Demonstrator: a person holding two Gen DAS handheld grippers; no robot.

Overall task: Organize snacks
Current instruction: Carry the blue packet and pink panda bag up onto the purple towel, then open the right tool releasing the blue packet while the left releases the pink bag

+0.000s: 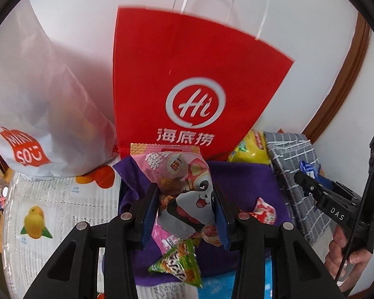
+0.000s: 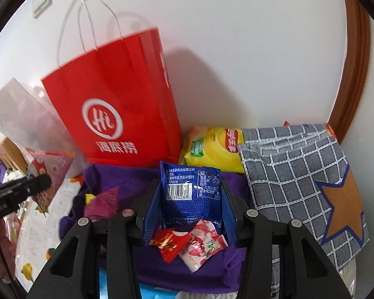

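My left gripper [image 1: 187,204] is shut on a pink snack packet with a panda [image 1: 184,186], held above a purple cloth [image 1: 241,182]. Below it lie a green triangular snack [image 1: 179,266] and a small red-and-white candy packet [image 1: 263,210]. My right gripper [image 2: 190,206] is shut on a blue snack packet with a barcode [image 2: 190,191]. A red candy packet [image 2: 168,245] and a pink-and-white one [image 2: 202,246] lie on the purple cloth [image 2: 107,174] just below it. A red paper bag with white handles [image 1: 187,74] [image 2: 117,99] stands against the wall behind.
A white plastic bag [image 1: 32,104] leans at the left. A yellow chip bag [image 2: 217,147] and a grey checked fabric bag with an orange star [image 2: 299,174] sit at the right. A fruit-printed table cover [image 1: 49,211] lies left. A hand [image 1: 346,256] holds the right gripper.
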